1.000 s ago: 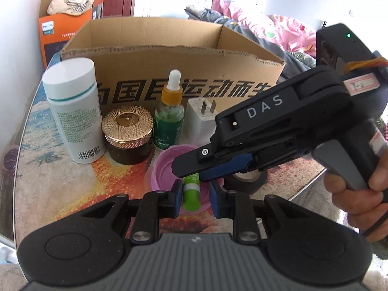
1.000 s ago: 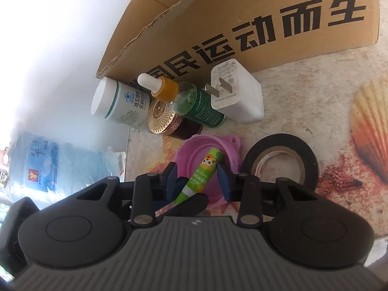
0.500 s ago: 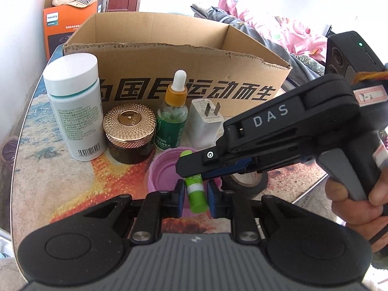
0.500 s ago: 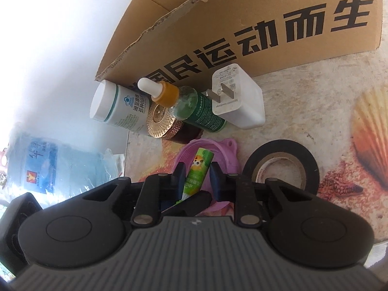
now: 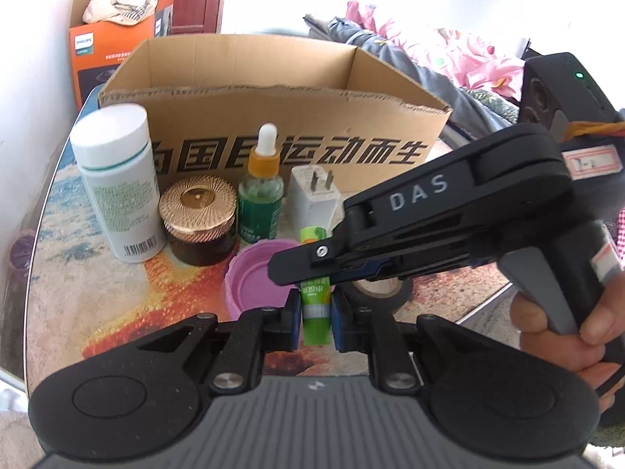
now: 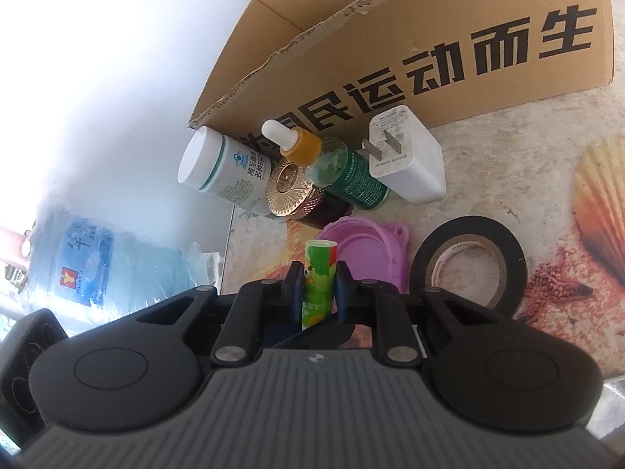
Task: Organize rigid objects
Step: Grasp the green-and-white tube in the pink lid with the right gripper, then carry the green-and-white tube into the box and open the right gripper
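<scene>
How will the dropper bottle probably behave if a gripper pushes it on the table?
The dropper bottle stands upright, tall over a narrow base, so a push near its top would likely tip it. Its round body suggests it would then roll. It looks like glass, so possibly fragile and smooth. The jar and charger close beside it may stop it.

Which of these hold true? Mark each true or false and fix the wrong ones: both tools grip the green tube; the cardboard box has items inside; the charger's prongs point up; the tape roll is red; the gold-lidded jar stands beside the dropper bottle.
1. Both tools grip the green tube. True: left tool and right tool are shut on it.
2. The cardboard box has items inside. False: what shows of its inside is bare.
3. The charger has its prongs pointing up. True.
4. The tape roll is red. False: black.
5. The gold-lidded jar stands beside the dropper bottle. True.
</scene>
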The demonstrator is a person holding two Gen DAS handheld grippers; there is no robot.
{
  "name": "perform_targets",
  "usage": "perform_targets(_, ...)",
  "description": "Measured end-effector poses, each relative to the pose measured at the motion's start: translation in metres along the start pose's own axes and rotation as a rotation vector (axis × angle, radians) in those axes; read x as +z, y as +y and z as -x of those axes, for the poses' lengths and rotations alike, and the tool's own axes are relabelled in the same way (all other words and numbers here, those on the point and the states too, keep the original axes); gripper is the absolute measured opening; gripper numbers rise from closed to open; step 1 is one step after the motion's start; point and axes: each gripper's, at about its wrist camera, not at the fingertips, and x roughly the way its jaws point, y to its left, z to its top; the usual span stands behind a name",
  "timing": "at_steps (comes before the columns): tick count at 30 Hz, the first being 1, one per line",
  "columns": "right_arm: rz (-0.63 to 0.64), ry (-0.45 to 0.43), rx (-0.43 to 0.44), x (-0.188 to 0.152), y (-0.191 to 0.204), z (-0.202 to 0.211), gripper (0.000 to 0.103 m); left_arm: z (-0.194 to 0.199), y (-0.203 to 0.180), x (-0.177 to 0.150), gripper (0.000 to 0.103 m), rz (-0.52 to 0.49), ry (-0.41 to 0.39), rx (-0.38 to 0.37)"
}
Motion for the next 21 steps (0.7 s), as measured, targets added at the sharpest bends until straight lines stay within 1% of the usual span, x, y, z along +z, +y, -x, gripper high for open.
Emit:
perform_targets(4,-0.019,0.004,0.002,-0.001,-0.008,-0.005,0.016,-0.007,0.004,-0.002,0.016,0.017,0.019,-0.004)
perform_targets(9,0.002,-0.003,-0.035,-0.002,-0.006,-0.009,0.021,-0.011,0.008,-0.001,0.017,0.030,0.031,-0.011)
perform_targets(11,-0.006,-0.010,-0.037,-0.002,-0.006,-0.012,0.022,-0.013,0.010,0.000,0.017,0.036,0.034,-0.007)
perform_targets(15,-0.019,-0.024,-0.030,-0.003,-0.010,-0.015,0.022,-0.015,0.012,0.004,0.017,0.048,0.041,-0.011)
perform_targets(21,0.003,-0.037,-0.038,-0.003,-0.010,-0.017,0.020,-0.023,0.013,0.006,0.020,0.060,0.064,-0.020)
